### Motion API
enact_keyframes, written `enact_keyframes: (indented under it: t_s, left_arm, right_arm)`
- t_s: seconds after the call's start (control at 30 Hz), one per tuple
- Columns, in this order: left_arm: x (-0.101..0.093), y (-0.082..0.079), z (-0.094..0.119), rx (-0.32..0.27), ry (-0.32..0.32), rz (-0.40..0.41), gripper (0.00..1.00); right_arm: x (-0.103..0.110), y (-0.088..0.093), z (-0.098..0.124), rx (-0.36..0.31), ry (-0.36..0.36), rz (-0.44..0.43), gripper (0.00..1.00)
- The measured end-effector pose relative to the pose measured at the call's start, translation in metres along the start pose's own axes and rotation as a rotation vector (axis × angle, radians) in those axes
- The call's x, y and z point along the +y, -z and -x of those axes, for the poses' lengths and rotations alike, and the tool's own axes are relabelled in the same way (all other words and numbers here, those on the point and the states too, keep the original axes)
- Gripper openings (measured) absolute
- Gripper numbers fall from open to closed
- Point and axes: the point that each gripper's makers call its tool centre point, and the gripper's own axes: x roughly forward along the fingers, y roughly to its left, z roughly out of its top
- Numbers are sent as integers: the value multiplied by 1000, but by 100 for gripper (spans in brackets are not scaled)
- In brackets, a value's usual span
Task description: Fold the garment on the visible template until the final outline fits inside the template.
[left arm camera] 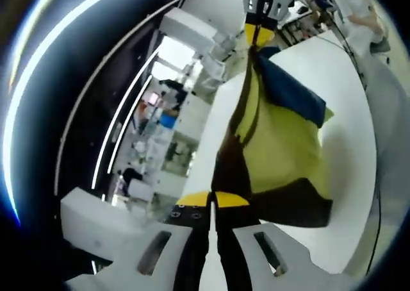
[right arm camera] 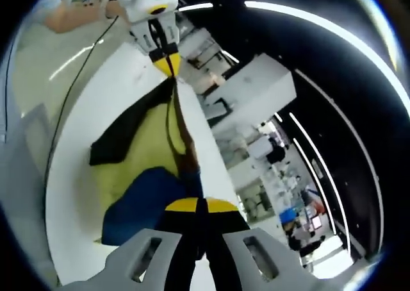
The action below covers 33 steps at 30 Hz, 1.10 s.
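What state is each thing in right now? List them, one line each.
Garment: lifted off the white table, stretched between both tongs, hanging in folds.
Left tongs: shut on the garment's edge.
Right tongs: shut on the garment's opposite edge.
White table: bare beneath the garment; whether the cloth's lower part touches it I cannot tell.

Pinched edge of the garment (left arm camera: pixel 282 150) hidden between the yellow-tipped jaws of the left gripper (left arm camera: pixel 213 201) at 6 o'clock in the left gripper view. Same at 6 o'clock in the right gripper view, cloth vanishing inside the right gripper (right arm camera: pixel 200 206). White table (right arm camera: pixel 83 143) cut off toward 9 o'clock. No template outline discernible on it. Background room (left arm camera: pixel 160 131) at 9 o'clock blurred, its contents too small to name.
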Motion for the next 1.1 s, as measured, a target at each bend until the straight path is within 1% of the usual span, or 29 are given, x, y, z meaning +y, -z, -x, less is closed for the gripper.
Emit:
enact_keyframes:
  t_s: [0.4, 0.53, 0.77, 1.0, 1.1]
  left_arm:
    - [9, -20, 26, -17, -22, -49, 0]
    - [5, -26, 35, -26, -9, -57, 0]
    - [-3, -33, 49, -33, -2, -57, 0]
    - [-18, -40, 66, -47, 17, -70, 0]
    - [-22, -44, 74, -56, 13, -76, 0]
  right_arm:
    - [4, -13, 19, -12, -1, 16, 2]
    - [8, -14, 27, -6, -2, 23, 2]
    - [13, -22, 44, -26, 0, 19, 2]
    - [26, -24, 61, -26, -6, 28, 2]
    - [31, -24, 66, -27, -7, 28, 2]
